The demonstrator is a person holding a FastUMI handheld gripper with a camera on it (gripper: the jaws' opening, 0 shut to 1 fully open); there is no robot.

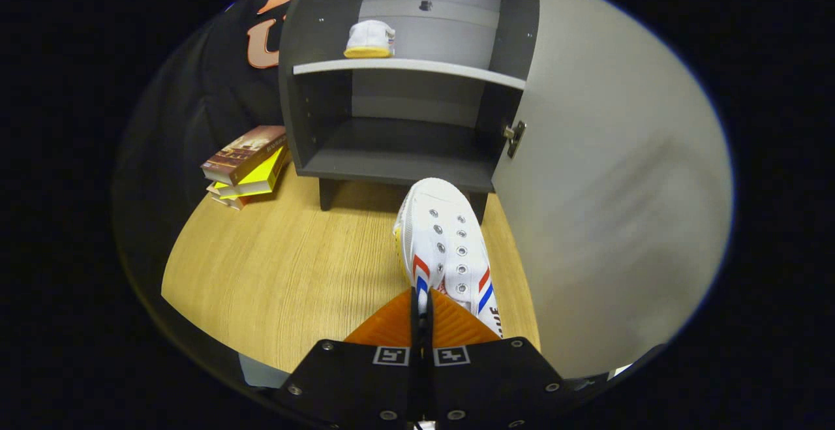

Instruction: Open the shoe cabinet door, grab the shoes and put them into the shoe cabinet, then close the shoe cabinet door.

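Note:
My gripper [421, 303] is shut on a white shoe [443, 241] with red and blue stripes, both fingers pinching the side wall near its heel. The shoe hangs above the wooden floor, its toe pointing toward the grey shoe cabinet [313, 91] just ahead. The cabinet door [607, 175] stands swung wide open on the right, a metal hinge [514, 136] at its inner edge. A second white shoe [370, 38] with a yellow sole sits on the cabinet's upper shelf [443, 70]. The lower compartment [398, 149] holds nothing.
A stack of books [246, 166] lies on the wooden floor [293, 267] left of the cabinet, against the black cloth wall. The open door stands close to the right of the held shoe.

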